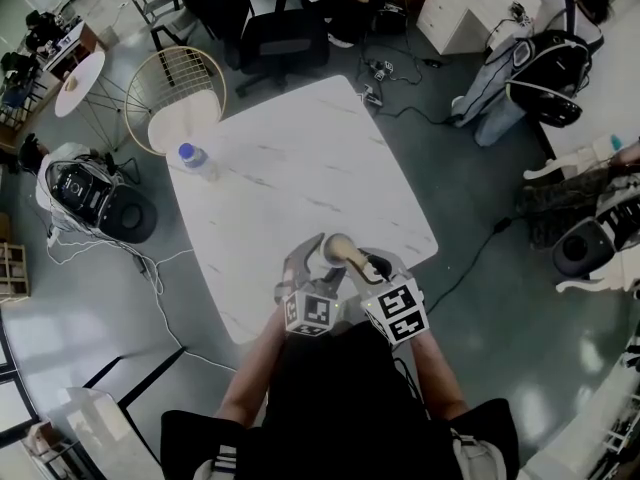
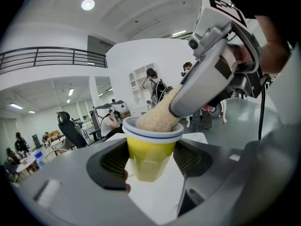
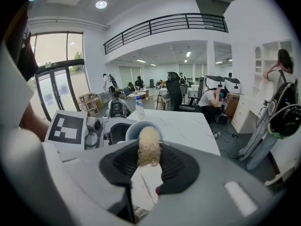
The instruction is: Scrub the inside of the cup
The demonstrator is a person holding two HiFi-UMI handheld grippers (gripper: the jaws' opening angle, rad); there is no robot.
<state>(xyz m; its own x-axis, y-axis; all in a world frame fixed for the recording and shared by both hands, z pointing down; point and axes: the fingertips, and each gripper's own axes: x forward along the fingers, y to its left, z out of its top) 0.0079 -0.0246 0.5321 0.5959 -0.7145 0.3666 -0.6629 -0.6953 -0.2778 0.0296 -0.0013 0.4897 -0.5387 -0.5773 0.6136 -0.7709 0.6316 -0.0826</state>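
Observation:
A yellow cup (image 2: 151, 152) with a white rim and a blue stripe sits upright between the pads of my left gripper (image 2: 153, 160), which is shut on it. A tan, rough scrubbing sponge (image 2: 158, 116) pokes into the cup's mouth from the upper right. My right gripper (image 3: 149, 163) is shut on that sponge (image 3: 149, 149), whose far end sits inside the cup's rim (image 3: 133, 128). In the head view both grippers meet over the near edge of the white table (image 1: 300, 168), with the sponge (image 1: 341, 251) showing between the left gripper (image 1: 306, 268) and the right gripper (image 1: 366, 268).
A clear water bottle (image 1: 195, 159) with a blue cap stands near the table's far left corner. A wire chair (image 1: 178, 92) and a black office chair (image 1: 272, 30) stand beyond the table. People sit at desks further off, and cables lie on the floor (image 1: 470, 258).

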